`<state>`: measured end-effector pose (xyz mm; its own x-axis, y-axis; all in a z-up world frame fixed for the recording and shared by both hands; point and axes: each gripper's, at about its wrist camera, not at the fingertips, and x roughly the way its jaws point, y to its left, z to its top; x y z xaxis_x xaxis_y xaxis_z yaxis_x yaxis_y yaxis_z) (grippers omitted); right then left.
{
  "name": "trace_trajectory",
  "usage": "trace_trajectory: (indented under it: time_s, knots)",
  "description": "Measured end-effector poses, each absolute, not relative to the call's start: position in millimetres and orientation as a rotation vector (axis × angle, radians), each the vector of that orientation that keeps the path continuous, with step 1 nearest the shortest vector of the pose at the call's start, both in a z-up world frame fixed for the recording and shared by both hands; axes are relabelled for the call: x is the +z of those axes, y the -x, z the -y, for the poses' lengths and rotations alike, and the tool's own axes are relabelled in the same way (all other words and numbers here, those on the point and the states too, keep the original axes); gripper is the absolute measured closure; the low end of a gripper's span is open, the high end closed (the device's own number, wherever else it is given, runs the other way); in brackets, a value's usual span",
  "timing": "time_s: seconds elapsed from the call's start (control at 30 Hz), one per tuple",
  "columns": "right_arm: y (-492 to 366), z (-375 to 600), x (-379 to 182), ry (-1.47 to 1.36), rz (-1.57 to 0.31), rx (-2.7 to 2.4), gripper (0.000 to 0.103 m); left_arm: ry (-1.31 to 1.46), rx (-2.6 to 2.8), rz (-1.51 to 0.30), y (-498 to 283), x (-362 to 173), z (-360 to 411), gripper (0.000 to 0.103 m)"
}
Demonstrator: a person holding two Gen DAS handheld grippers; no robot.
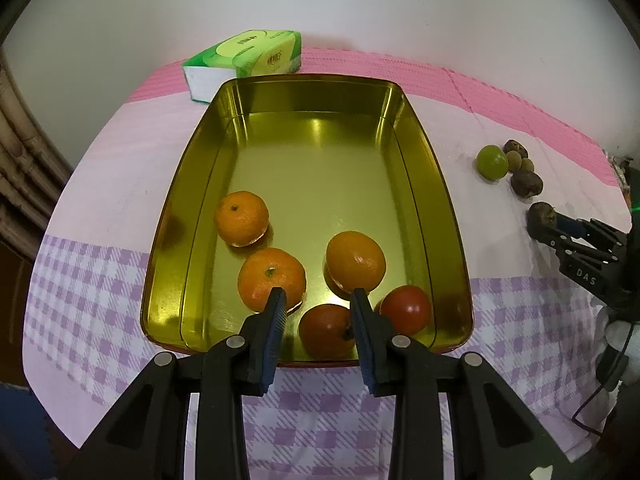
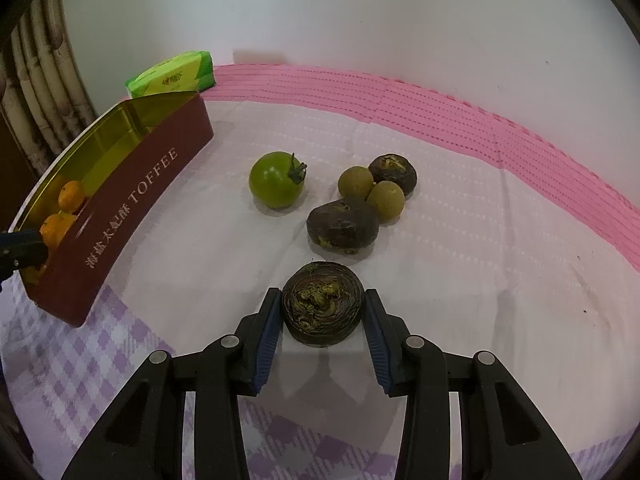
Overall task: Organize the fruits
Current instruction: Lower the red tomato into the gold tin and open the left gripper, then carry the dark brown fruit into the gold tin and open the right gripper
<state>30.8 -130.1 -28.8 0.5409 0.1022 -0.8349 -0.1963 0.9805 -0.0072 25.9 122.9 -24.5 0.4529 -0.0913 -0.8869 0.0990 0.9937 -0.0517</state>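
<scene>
A gold-lined tin [image 1: 316, 92] holds three oranges [image 1: 241, 218] and two red tomatoes. My left gripper [image 1: 318, 298] is open above the tin's near end, one red tomato [image 1: 326, 330] between its fingers, untouched as far as I can see. My right gripper [image 2: 322, 304] is shut on a dark water chestnut [image 2: 323, 306] resting on the cloth. Beyond it lie a green tomato [image 2: 276, 180], two more dark chestnuts [image 2: 342, 226] and two small tan round fruits [image 2: 356, 182]. The right gripper also shows in the left wrist view [image 1: 546, 220].
A green tissue pack [image 1: 244, 62] lies behind the tin by the wall. The tin's red side [image 2: 132, 208] reads TOFFEE. The table has a pink and purple-checked cloth [image 2: 440, 248]. A curtain hangs at the far left.
</scene>
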Motion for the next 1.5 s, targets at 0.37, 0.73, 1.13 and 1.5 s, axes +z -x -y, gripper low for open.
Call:
trace_trajectory:
  time_s: [0.37,0.73,1.13,1.5]
  knots:
    - [-26.0,120.1,-19.9,0.108,-0.972,0.203,0.061,0.005,-0.123,-1.095,-25.1,-25.6,-126.7,0.065]
    - [-24.6,101.8,-8.3,0.115,-0.958,0.252,0.061,-0.028,-0.102,-1.047,-19.3,-12.6,-121.3,0.044]
    - [-25.9,73.9,7.7,0.135,-0.936,0.321,0.061,0.039,-0.077,-0.98,-17.2,6.9,-135.1,0.024]
    - [-19.8,19.6,33.5,0.153,-0.883,0.459,0.061,0.136,0.097,-0.931,-23.2,22.7,-184.6,0.015]
